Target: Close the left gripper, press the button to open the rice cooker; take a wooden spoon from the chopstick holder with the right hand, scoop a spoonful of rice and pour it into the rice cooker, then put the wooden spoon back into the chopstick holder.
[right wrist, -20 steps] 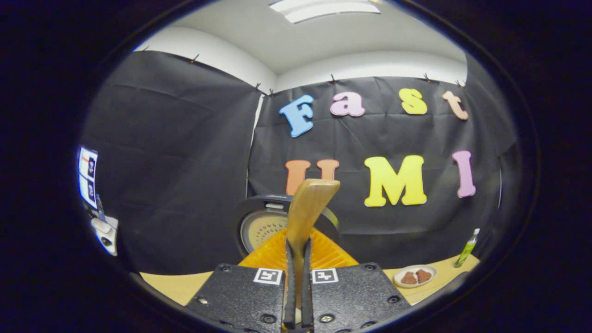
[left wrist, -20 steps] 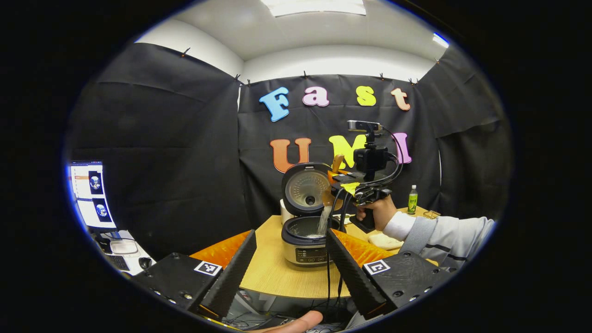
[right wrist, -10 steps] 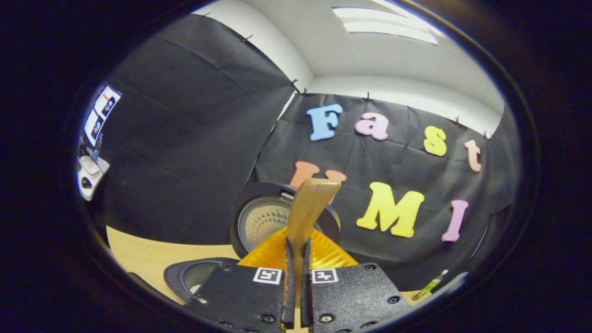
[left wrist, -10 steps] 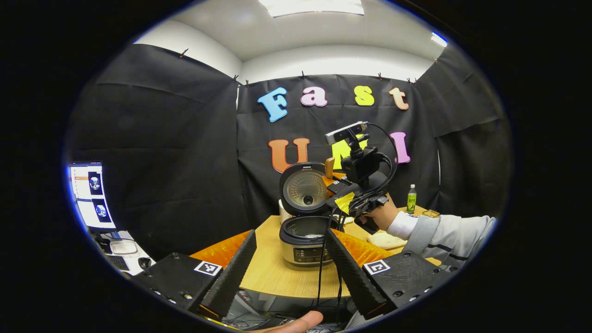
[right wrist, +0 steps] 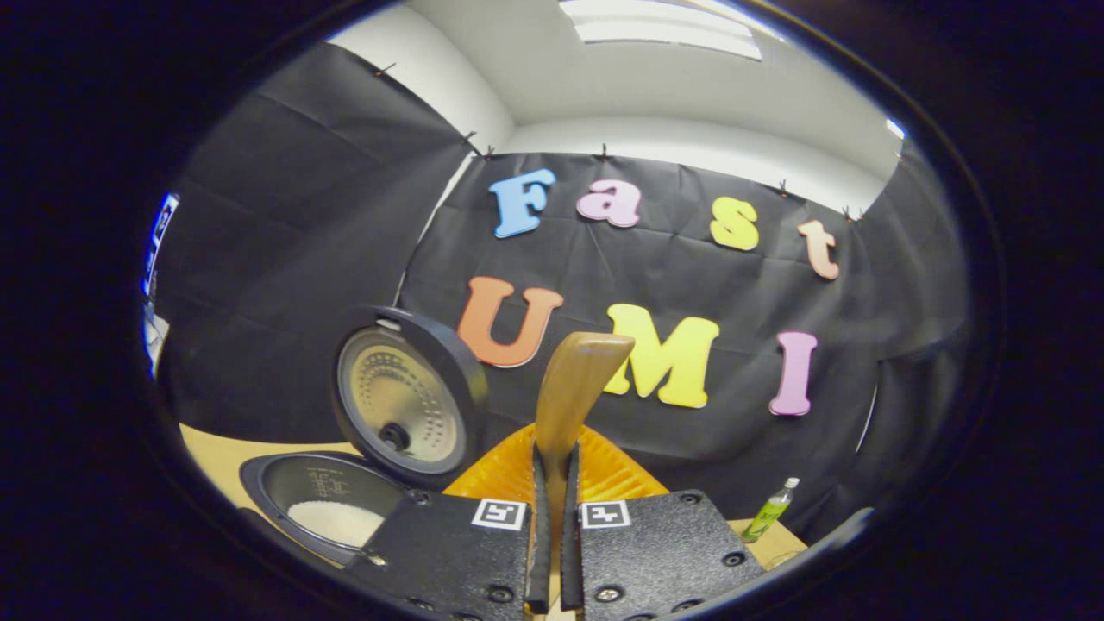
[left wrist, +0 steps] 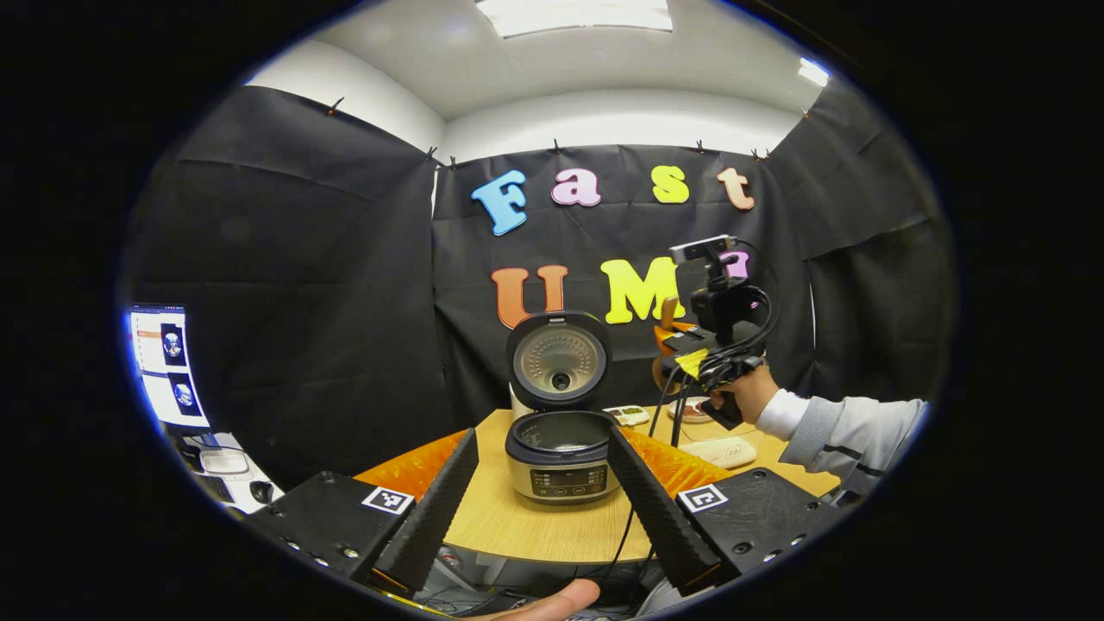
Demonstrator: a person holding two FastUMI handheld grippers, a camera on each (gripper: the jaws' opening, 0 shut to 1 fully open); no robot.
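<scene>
rice [right wrist: 335, 521] in rice cooker [right wrist: 323, 504], right gripper view

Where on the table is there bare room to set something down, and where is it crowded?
Bare wood lies on the table in front of the rice cooker, out to the near edge, and to the cooker's left. It is crowded to its right: small dishes and a pale flat item sit under the right gripper, which is shut on the wooden spoon.
</scene>
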